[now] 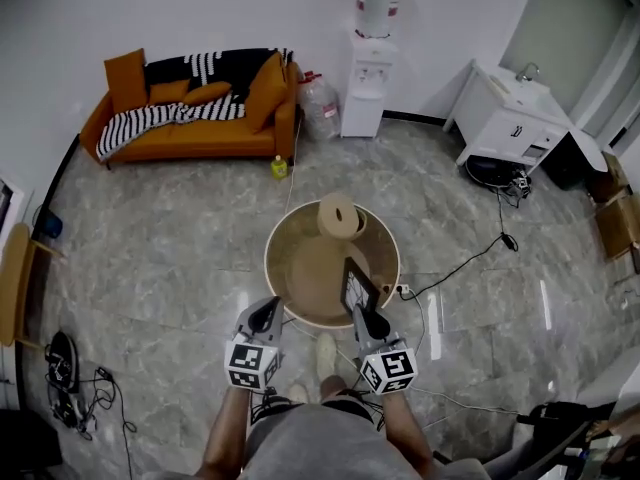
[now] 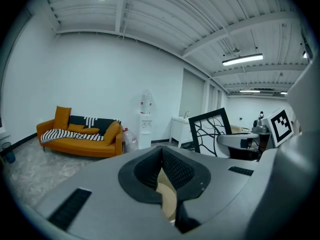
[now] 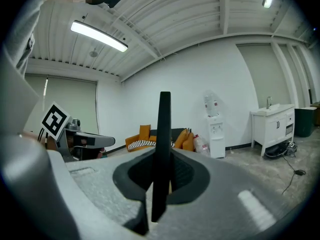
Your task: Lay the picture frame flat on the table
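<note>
A black picture frame [image 1: 358,287] with a branch pattern stands upright over the right near part of the round wooden table [image 1: 300,268]. My right gripper [image 1: 362,314] is shut on its lower edge. In the right gripper view the frame [image 3: 164,124] shows edge-on as a thin dark bar between the pads of that gripper [image 3: 162,171]. My left gripper [image 1: 268,312] hovers at the table's near left edge, apart from the frame, shut with nothing in it. In the left gripper view, where that gripper [image 2: 162,151] points level, the frame [image 2: 212,131] stands off to the right.
A tan round object [image 1: 338,215] sits at the table's far edge. An orange sofa [image 1: 190,108], a water dispenser [image 1: 368,68] and a white cabinet [image 1: 510,118] line the far wall. Cables [image 1: 470,263] trail over the marble floor to the right of the table.
</note>
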